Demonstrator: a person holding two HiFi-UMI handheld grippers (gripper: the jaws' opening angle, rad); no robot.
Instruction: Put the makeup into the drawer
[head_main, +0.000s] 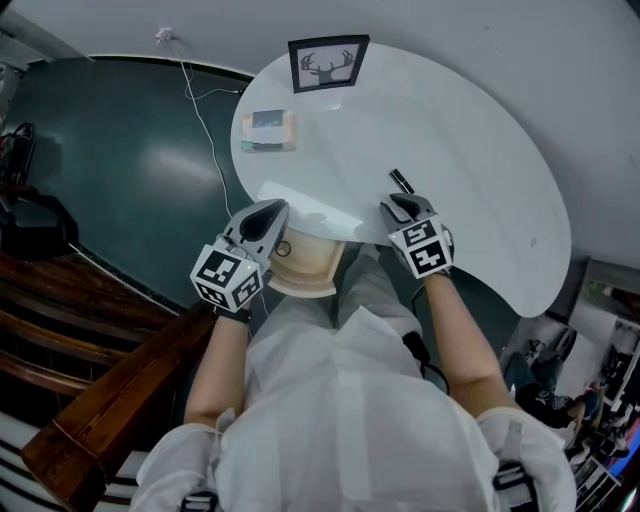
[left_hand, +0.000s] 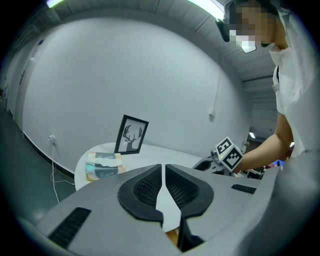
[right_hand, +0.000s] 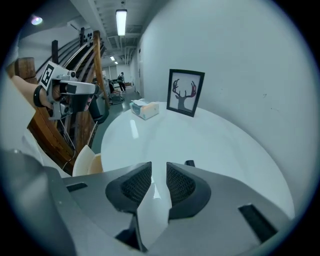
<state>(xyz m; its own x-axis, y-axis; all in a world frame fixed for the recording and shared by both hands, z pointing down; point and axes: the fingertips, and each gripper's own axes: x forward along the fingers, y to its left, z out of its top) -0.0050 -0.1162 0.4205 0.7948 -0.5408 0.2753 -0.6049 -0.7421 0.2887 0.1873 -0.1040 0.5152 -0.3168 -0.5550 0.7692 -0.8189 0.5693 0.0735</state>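
While the jaws of your right gripper (right_hand: 159, 167) stand a little apart, only the bare white tabletop shows in the gap between the pads, so nothing is clamped there. The makeup (right_hand: 189, 163), a thin dark stick, peeks out just past the tip of one jaw, to the right of the gap. From the head view it (head_main: 400, 180) lies on the table right off the nose of that gripper (head_main: 402, 205), pointing away from you. You cannot tell from either view whether a jaw tip touches it.

Your left gripper (left_hand: 163, 167) has its jaws drawn almost together, with a mere sliver between the tips, and it carries nothing. Through the slit you see white tabletop, and pale wood below it. That wood is the drawer (head_main: 305, 270), which is pulled out from under the near edge of the table, between your two hands. A small ring (head_main: 283, 247) sits at its left side, close under your left gripper (head_main: 270, 212). The makeup is on the tabletop and not in the drawer.

Further out, the white curved table (head_main: 470, 130) carries a tissue pack (head_main: 268, 130) on its left part and a black-framed deer picture (head_main: 328, 63) standing at the far edge, both well apart from the makeup. A white cable (head_main: 200, 110) runs across the dark green floor beyond, and dark wooden rails (head_main: 110, 400) lie at your left.
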